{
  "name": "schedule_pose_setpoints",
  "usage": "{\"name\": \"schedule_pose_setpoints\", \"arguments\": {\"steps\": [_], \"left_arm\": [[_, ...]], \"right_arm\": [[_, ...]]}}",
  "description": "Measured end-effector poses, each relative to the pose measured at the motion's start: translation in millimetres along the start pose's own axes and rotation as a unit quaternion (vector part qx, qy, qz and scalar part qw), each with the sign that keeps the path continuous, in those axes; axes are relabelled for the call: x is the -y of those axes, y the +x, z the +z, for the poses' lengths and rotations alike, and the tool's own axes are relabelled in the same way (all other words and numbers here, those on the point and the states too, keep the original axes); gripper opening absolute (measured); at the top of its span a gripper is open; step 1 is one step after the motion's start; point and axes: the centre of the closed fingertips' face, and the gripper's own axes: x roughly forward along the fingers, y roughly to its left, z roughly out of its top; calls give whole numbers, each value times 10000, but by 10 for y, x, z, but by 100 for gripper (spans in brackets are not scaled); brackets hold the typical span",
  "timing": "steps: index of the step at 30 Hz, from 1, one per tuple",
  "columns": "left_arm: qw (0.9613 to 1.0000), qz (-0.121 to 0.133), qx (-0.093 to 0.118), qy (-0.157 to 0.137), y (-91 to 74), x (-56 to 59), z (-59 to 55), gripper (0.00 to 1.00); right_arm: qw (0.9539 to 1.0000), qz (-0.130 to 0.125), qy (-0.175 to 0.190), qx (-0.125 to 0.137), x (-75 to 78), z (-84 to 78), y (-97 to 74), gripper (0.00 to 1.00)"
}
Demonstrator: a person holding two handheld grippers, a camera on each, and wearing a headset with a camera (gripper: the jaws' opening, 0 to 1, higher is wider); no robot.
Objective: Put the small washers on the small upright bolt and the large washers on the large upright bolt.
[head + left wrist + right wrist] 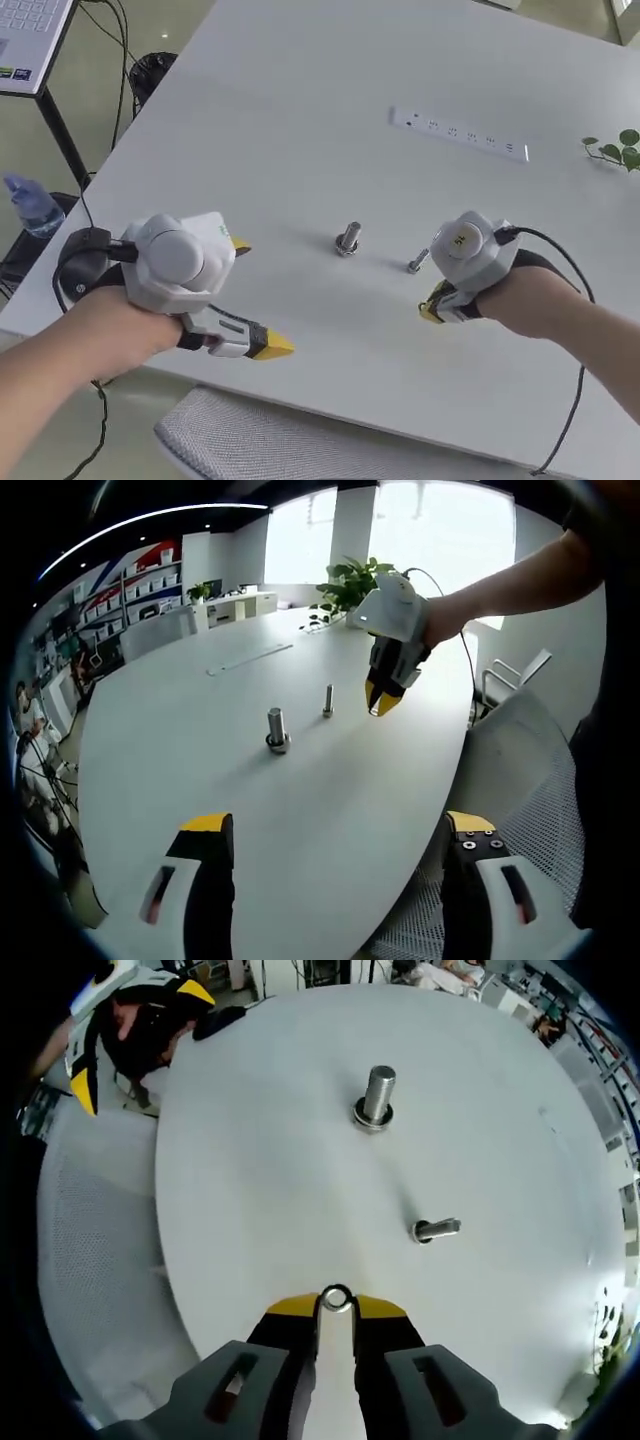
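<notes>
Two steel bolts stand upright on the white table (300, 120): the large bolt (347, 240) (277, 730) (375, 1097) and, to its right, the thinner small bolt (417, 262) (328, 700) (435, 1229). My right gripper (432, 311) (337, 1307) hovers just in front of the small bolt, shut on a small metal washer (337, 1299) pinched at its yellow tips. It also appears in the left gripper view (385, 695). My left gripper (258, 296) (338, 825) is open and holds nothing, near the table's front edge, left of the large bolt.
A white power strip (458, 133) lies beyond the bolts. Plant leaves (615, 150) reach in at the far right. A grey mesh chair (260, 440) sits under the front edge. A laptop (25, 40) and a water bottle (35, 205) are off to the left.
</notes>
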Motion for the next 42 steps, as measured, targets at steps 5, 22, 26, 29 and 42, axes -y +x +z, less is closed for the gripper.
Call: {"name": "schedule_pose_setpoints", "arguments": {"steps": [5,22,26,29,42], "left_arm": [[10000,20,-20,0,3,7,-4,86],[9999,121,32,-118,-15,2,-25,91],[9998,120,24,-131,-2,1,-22,92],[9998,133,55,-150,6,-4,-6,93],[9998,129,72,-143,14,-71,33,95]], "right_arm": [[10000,-69,50,-8,153,-47,-83,13],[9995,-234,-101,161,518,201,-288,13],[9992,-281,-215,160,533,292,-344,13],[9989,-296,-305,201,542,377,-379,13],[9989,-177,-379,209,526,506,-300,13]]}}
